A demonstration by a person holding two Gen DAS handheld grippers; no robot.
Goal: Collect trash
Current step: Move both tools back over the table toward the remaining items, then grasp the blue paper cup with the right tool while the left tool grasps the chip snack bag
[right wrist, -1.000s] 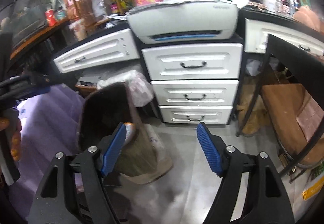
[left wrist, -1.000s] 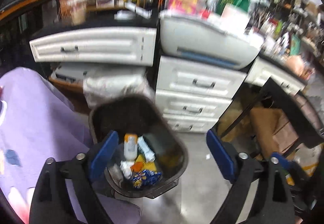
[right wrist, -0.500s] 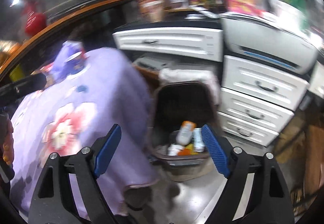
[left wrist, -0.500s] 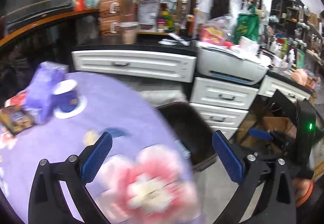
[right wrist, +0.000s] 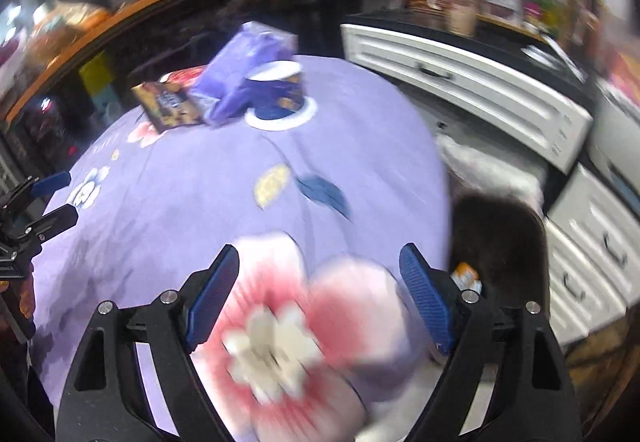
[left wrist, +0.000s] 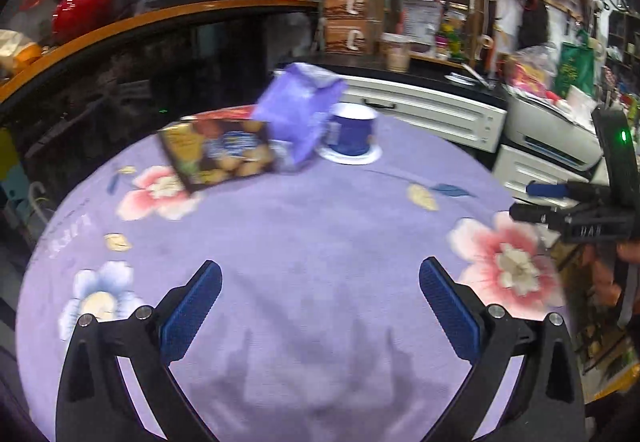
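Note:
On the far side of a round table with a purple flowered cloth point(left wrist: 304, 242) lie a brown snack box point(left wrist: 218, 154), a crumpled purple bag point(left wrist: 298, 114) and a blue paper cup point(left wrist: 352, 132) on a white lid. They also show in the right wrist view: the box point(right wrist: 170, 104), the bag point(right wrist: 240, 82) and the cup point(right wrist: 276, 94). My left gripper point(left wrist: 320, 306) is open and empty over the near part of the cloth. My right gripper point(right wrist: 320, 290) is open and empty at the table's right edge. A dark trash bin point(right wrist: 500, 242) with litter inside stands on the floor right of the table.
White drawer units point(right wrist: 472, 90) and a printer point(left wrist: 552, 138) stand behind and right of the table. A curved wooden counter point(left wrist: 160, 18) with a red vase point(left wrist: 76, 6) runs behind it. My right gripper shows at the right edge of the left wrist view point(left wrist: 560, 202).
Both grippers have swung left from over the trash bin to over the table. The box, bag and cup have come into view. Both stay open and empty.

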